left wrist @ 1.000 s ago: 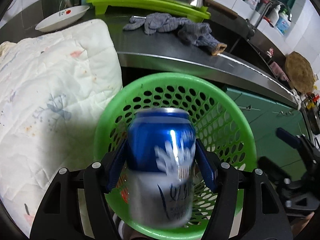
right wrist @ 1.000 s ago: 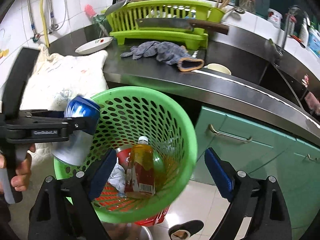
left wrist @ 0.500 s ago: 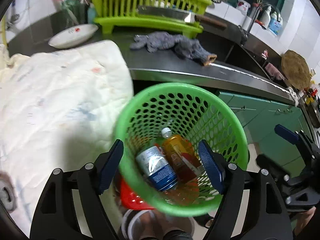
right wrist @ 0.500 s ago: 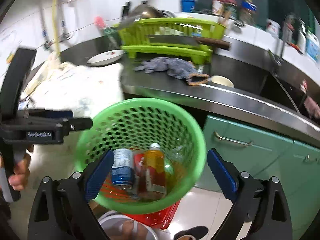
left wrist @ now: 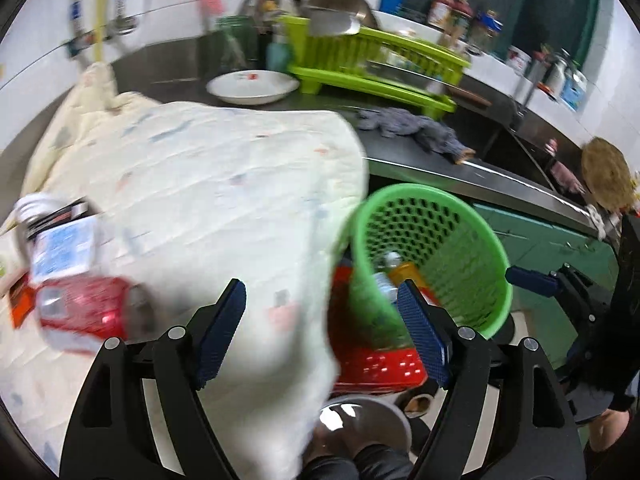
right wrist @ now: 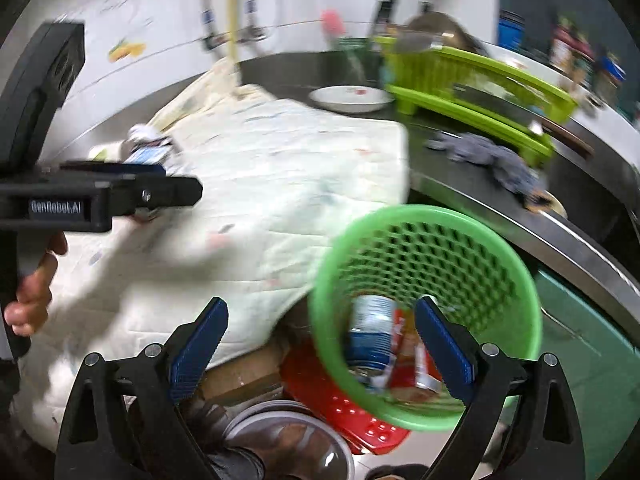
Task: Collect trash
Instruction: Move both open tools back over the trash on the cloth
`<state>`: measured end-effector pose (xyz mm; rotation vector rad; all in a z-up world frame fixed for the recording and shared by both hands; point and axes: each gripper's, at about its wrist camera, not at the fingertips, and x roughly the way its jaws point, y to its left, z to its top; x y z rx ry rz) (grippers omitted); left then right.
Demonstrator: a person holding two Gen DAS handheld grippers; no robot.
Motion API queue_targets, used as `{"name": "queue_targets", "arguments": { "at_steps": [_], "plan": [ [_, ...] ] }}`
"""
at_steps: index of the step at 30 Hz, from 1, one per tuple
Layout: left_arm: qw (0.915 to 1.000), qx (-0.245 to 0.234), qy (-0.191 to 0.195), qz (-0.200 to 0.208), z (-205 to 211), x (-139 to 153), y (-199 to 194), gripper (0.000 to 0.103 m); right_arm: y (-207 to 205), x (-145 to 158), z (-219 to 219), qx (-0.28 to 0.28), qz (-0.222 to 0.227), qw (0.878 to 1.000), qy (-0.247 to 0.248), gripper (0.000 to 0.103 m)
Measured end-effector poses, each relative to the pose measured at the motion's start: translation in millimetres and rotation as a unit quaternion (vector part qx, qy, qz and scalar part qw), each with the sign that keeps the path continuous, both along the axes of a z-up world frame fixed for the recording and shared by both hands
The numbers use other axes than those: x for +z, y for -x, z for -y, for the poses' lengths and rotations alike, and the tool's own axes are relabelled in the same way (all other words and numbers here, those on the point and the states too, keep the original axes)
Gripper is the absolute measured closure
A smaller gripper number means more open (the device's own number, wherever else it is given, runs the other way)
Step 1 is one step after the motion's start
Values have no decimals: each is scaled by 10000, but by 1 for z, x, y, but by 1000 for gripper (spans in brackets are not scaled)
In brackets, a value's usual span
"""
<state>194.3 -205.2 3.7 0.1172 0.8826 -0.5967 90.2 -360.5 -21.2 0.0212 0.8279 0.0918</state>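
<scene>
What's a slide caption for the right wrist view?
Open right gripper above the green basket, blue can inside, quilt alongside.

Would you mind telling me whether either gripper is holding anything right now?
Nothing is held: the left gripper and right gripper are both open and empty.
</scene>
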Motion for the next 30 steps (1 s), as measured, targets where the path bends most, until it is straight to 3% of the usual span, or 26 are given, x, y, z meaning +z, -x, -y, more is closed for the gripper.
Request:
{"name": "queue_targets", "arguments": {
  "at_steps": [5, 14, 30],
  "plan": [
    [9987, 493, -61, 72, -54, 6, -3, 26, -24, 1, -46, 527, -30, 9986, 83, 12],
    [9887, 1492, -119, 106, -152, 5, -20, 26, -66, 10, -123, 1403, 75, 9891, 449, 12],
    [9679, 2508, -131, -56, -250, -15, -41, 26, -139, -8, -219, 2877, -208, 9522, 1006, 12]
  ]
}}
